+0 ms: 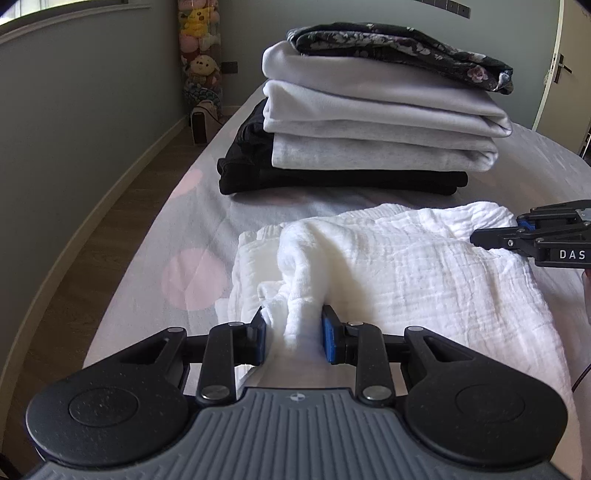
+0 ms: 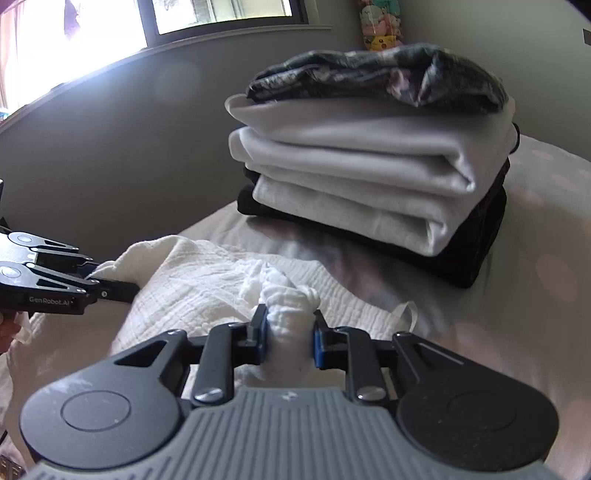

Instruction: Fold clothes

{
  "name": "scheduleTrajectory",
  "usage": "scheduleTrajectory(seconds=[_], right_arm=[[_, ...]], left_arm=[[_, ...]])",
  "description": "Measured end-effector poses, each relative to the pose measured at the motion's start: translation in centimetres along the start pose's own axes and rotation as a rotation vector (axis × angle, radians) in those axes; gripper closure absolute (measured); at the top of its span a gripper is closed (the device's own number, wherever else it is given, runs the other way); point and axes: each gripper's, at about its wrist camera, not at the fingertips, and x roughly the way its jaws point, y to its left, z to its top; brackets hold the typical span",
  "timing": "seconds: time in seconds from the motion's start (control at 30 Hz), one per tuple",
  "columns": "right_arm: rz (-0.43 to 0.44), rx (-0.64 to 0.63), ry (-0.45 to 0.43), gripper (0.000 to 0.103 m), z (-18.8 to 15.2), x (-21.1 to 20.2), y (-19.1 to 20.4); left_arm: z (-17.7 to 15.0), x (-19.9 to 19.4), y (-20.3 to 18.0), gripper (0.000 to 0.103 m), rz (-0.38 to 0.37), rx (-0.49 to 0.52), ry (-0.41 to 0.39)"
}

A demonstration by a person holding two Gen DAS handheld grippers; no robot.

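Note:
A white crinkled muslin garment lies on the bed, partly folded. My left gripper is shut on a bunched near-left part of it. My right gripper is shut on a bunched part at the garment's right side; it also shows at the right edge of the left wrist view. The left gripper shows at the left edge of the right wrist view. Behind the garment stands a stack of folded clothes, also in the right wrist view: black at the bottom, grey and white in the middle, dark floral on top.
The bed has a grey sheet with pink dots. A grey wall and wooden floor run along the left. A column of plush toys stands in the far corner. A door is at the far right, a window at the left.

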Motion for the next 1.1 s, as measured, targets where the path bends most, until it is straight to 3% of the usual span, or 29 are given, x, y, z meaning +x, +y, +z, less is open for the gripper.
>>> scheduleTrajectory(seconds=[0.23, 0.37, 0.43, 0.5, 0.6, 0.73, 0.93, 1.1], right_arm=[[0.002, 0.083, 0.044, 0.078, -2.0, 3.2, -2.3], [-0.015, 0.091, 0.054, 0.077, -1.7, 3.3, -2.1], [-0.029, 0.082, 0.049, 0.072, -0.9, 2.7, -1.5], [-0.049, 0.08, 0.017, 0.057, 0.0, 1.1, -1.2], [-0.077, 0.064, -0.037, 0.055, 1.2, -1.6, -0.7], [-0.045, -0.065, -0.083, 0.055, 1.2, -5.2, 2.2], [0.018, -0.223, -0.06, 0.049, -1.8, -6.9, 6.6], [0.028, -0.241, 0.02, 0.031, -4.1, -4.5, 7.3]], left_arm=[[-1.0, 1.2, 0.9, 0.068, -0.045, -0.019, -0.013], [-0.7, 0.7, 0.7, 0.066, -0.028, -0.028, -0.007], [-0.4, 0.0, 0.4, 0.062, -0.006, -0.031, -0.007], [-0.2, -1.2, 0.2, 0.055, 0.029, -0.03, -0.021], [0.0, -3.6, 0.0, 0.055, 0.067, -0.024, -0.059], [0.0, -7.1, -0.2, 0.054, 0.07, -0.029, -0.116], [-2.0, -9.1, -2.0, 0.065, 0.042, 0.051, -0.122], [-4.6, -6.6, -2.1, 0.072, 0.057, 0.065, -0.051]])
